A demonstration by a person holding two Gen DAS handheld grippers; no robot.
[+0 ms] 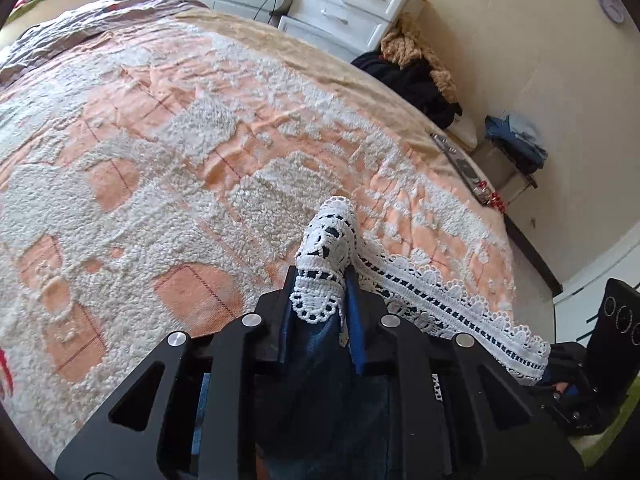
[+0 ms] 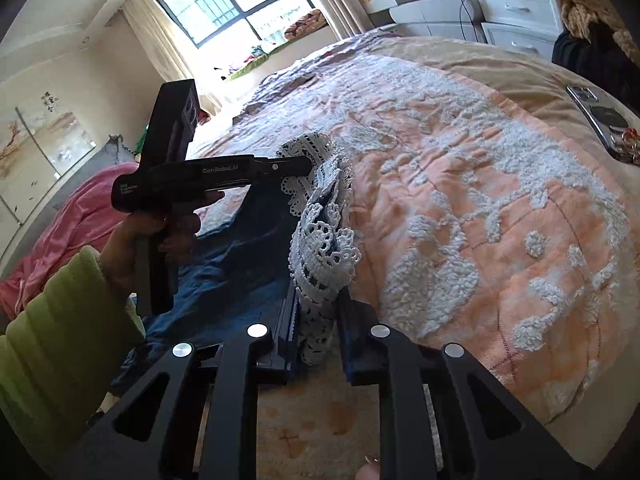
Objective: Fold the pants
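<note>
Both jaws clamp one pants (image 1: 320,248).

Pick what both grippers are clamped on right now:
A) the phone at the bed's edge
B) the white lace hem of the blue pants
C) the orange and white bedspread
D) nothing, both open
B: the left gripper and the right gripper each have their jaws pinched on the white lace hem of the blue pants, lifting it off the bedspread.
</note>
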